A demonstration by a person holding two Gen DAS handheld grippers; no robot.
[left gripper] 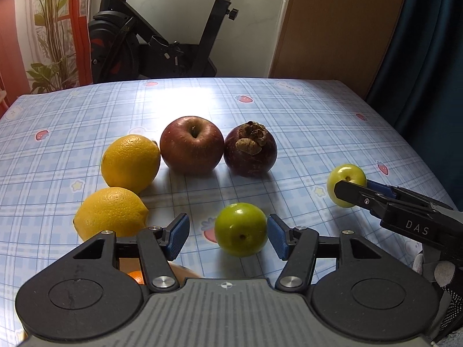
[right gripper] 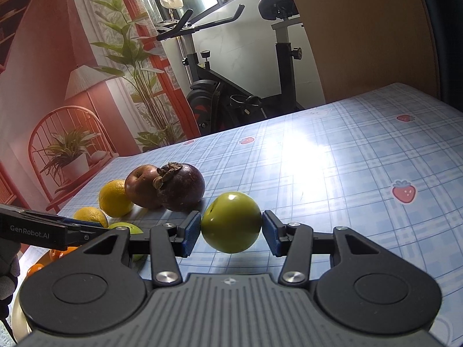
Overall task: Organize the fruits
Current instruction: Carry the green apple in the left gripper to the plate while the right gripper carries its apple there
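Observation:
A green round fruit (left gripper: 240, 229) lies on the checked tablecloth (left gripper: 289, 133) between the blue pads of my left gripper (left gripper: 228, 231). The jaws are open: the left pad stands clear of the fruit and the right pad is right beside it. My right gripper (right gripper: 231, 222) is shut on a second green fruit (right gripper: 231, 221), low over the cloth. The left wrist view shows that fruit (left gripper: 345, 183) at the right, in the right gripper (left gripper: 356, 188). Behind stand two yellow citrus fruits (left gripper: 130, 162) (left gripper: 111, 212), a dark red apple (left gripper: 191, 144) and a purple mangosteen (left gripper: 250, 150).
Small orange fruits (right gripper: 62, 253) lie in a bowl at the table's near left, partly hidden by my grippers. An exercise bike (left gripper: 162, 43) stands behind the table's far edge. Plants (right gripper: 136, 66) and a chair (right gripper: 66, 144) are at the left, a wooden panel (left gripper: 341, 29) at the right.

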